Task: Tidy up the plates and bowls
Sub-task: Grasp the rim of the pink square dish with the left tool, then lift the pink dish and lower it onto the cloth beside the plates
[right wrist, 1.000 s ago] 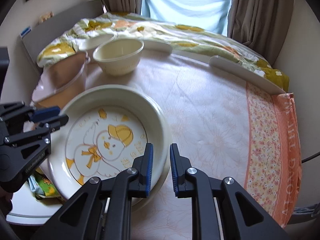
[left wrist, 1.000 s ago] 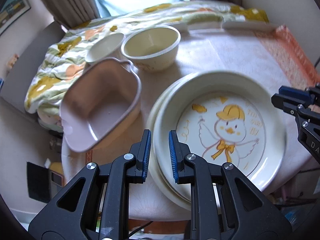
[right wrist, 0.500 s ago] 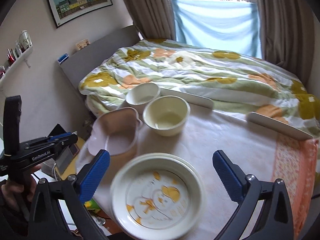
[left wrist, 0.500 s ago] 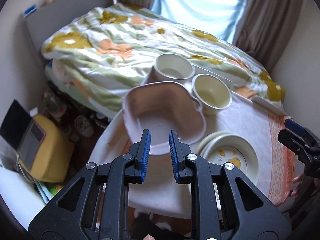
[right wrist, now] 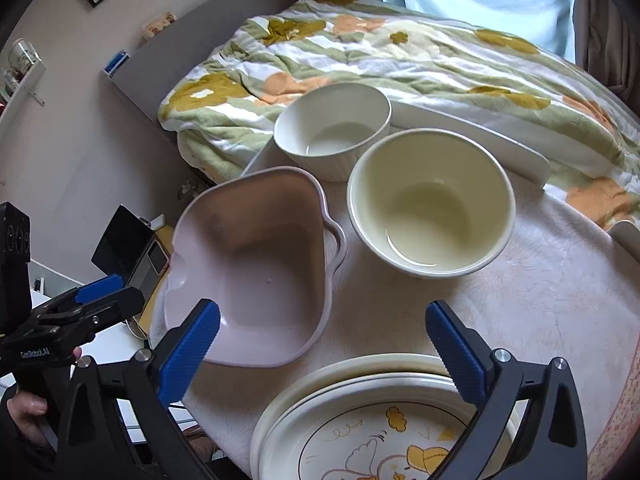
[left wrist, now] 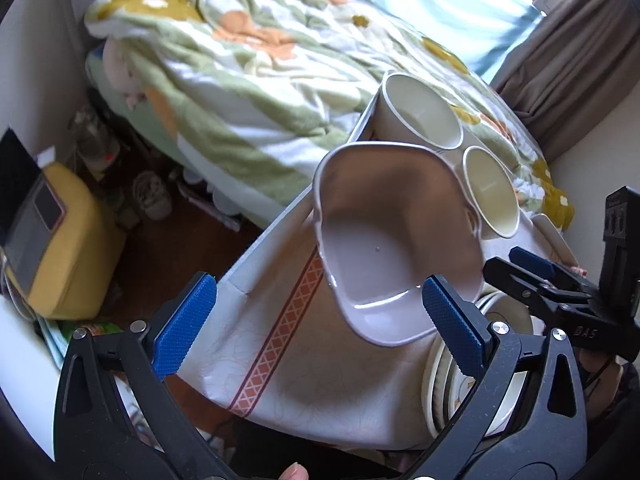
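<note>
Empty pink dish [right wrist: 256, 264] sits upright on the surface beside two empty cream bowls [right wrist: 430, 204] [right wrist: 332, 128]; a chick-painted plate [right wrist: 380, 436] tops a stack nearby.

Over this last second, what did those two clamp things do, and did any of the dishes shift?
Both pulled back from the duck plate, and their view swung toward the pink dish. The left gripper and the right gripper were nearly closed on nothing; their jaws have just been opening wide, still with nothing held. The stacked plates, pink dish, cream bowl and white bowl stayed where they were.
</note>
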`<state>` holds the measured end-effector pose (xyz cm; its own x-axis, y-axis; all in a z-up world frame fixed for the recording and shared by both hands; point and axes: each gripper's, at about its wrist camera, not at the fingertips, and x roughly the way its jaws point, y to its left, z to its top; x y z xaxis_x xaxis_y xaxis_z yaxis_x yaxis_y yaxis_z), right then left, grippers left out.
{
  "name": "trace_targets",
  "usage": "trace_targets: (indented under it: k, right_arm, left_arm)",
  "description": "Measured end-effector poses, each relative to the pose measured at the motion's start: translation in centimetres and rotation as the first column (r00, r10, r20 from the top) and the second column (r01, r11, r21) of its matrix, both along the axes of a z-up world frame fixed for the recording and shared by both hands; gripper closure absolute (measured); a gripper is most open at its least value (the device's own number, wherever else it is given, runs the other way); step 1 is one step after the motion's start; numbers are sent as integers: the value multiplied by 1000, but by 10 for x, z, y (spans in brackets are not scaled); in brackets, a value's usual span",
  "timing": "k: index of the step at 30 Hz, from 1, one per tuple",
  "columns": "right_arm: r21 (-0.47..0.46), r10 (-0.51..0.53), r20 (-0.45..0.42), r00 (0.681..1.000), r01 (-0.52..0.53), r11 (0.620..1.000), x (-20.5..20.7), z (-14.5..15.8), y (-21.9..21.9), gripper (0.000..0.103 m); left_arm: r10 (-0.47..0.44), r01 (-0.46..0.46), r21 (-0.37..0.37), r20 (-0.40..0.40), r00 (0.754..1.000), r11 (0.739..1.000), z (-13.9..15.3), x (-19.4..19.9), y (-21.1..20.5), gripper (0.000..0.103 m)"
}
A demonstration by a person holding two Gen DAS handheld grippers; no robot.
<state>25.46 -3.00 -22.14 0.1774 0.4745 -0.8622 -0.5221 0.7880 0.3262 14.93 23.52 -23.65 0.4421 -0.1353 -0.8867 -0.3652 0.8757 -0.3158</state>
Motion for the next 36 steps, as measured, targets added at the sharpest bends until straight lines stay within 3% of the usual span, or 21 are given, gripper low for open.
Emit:
trace_targets:
  k: [4, 6, 8, 11, 12, 13, 14, 15, 17, 29, 36]
  right_arm:
    - [-41, 21, -47, 999, -23, 999, 11, -23, 14, 2]
    - [-44, 29, -59, 998, -32, 999, 15, -30, 17, 11]
    - [-49, 33, -71, 997, -37, 998, 21, -36, 20, 35]
    - [-60, 42, -76, 996, -47, 997, 28, -42, 24, 53]
    - [-57, 44, -78, 996, -49, 997, 29, -44, 25, 57]
    - [-54, 45, -78, 996, -50, 997, 30, -45, 26, 68]
    - [-50, 46, -80, 996, -50, 997, 30, -45, 26, 76]
    - [-46, 46, -82, 996, -50, 998, 31, -46, 27, 78]
    - [-42, 47, -83, 995, -50, 998, 31, -47, 28, 89]
    - [-19, 30, -74, 997, -32, 999, 21, -42, 31, 92]
    - [10, -8, -69, 998, 8, 1000, 10, -39, 31, 92]
  left_arm:
    - [-5, 3, -78, -33, 999, 997, -25, 10, 4, 1]
    - [-11, 8, -82, -41, 999, 997, -32, 15, 2, 1]
    - [-22, 19, -63, -50, 998, 998, -38, 21, 0, 6]
    - [-42, 41, -28, -54, 998, 999, -43, 27, -4, 23]
    - [-54, 53, -13, -51, 997, 999, -43, 29, -4, 35]
    - [-61, 61, 0, -51, 997, 998, -44, 31, -5, 48]
    - [-65, 65, 6, -47, 997, 998, -43, 32, -6, 54]
    - [-70, 70, 10, -42, 997, 997, -43, 33, -6, 67]
    - [-81, 81, 16, -25, 996, 997, -41, 34, -7, 77]
    - [-122, 121, 42, 8, 993, 992, -36, 30, -10, 81]
    - [-109, 106, 48, 68, 992, 993, -22, 22, -1, 87]
